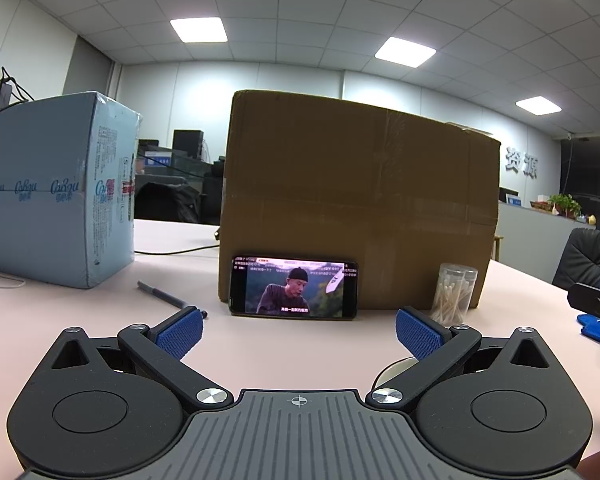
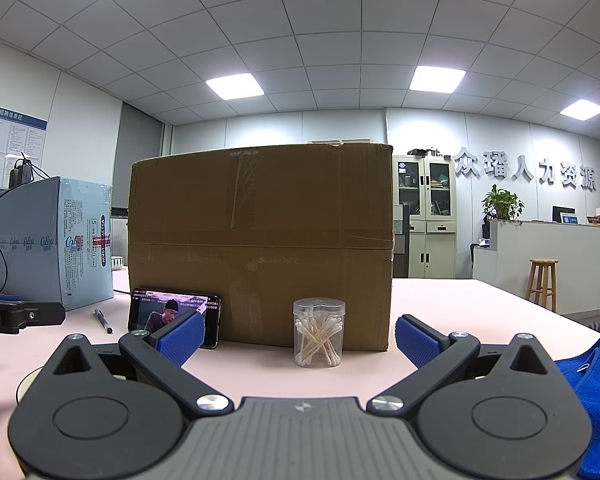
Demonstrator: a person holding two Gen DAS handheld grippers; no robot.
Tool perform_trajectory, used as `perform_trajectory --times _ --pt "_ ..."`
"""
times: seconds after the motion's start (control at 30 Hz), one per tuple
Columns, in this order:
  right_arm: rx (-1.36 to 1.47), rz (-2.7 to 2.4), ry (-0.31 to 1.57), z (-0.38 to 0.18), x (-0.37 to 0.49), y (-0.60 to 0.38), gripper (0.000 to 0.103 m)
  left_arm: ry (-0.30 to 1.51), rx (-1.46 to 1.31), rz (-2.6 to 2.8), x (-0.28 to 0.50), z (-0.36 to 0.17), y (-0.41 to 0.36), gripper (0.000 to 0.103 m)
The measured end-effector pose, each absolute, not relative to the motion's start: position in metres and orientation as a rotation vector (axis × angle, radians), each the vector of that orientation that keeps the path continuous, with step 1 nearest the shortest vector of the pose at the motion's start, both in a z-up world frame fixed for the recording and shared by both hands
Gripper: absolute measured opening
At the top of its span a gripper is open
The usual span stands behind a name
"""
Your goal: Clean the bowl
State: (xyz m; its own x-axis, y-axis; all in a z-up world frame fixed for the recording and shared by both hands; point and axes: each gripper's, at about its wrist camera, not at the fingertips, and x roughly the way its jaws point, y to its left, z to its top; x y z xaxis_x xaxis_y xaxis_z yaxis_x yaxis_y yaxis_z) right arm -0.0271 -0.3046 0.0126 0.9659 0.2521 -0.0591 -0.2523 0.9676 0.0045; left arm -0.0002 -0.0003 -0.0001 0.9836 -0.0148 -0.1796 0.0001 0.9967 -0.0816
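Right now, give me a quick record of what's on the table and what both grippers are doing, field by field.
left gripper: open, holding nothing
right gripper: open, holding nothing
cardboard box: centre of table, upright
phone: leaning on the box, screen lit
cotton swab jar: in front of the box, right of phone
pen: lying left of phone
blue cloth: beside right gripper
bowl: only its edge shows behind the light blue carton

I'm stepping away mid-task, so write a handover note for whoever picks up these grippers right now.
Left gripper: open, holding nothing.
Right gripper: open, holding nothing.
Blue cloth: on the table beside the right gripper, not gripped.
Bowl: one shows far back, between the blue box and the cardboard box.
Done: nothing that shows.
Left: grip the cloth, get the bowl, wipe it.
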Motion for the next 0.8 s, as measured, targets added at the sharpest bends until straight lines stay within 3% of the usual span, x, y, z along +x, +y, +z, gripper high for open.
perform_trajectory --times 0.8 --pt "0.005 0.26 0.071 0.0107 -0.0273 -0.3062 0.103 0.174 -0.074 -0.009 -0.0025 -0.0006 -0.002 0.103"
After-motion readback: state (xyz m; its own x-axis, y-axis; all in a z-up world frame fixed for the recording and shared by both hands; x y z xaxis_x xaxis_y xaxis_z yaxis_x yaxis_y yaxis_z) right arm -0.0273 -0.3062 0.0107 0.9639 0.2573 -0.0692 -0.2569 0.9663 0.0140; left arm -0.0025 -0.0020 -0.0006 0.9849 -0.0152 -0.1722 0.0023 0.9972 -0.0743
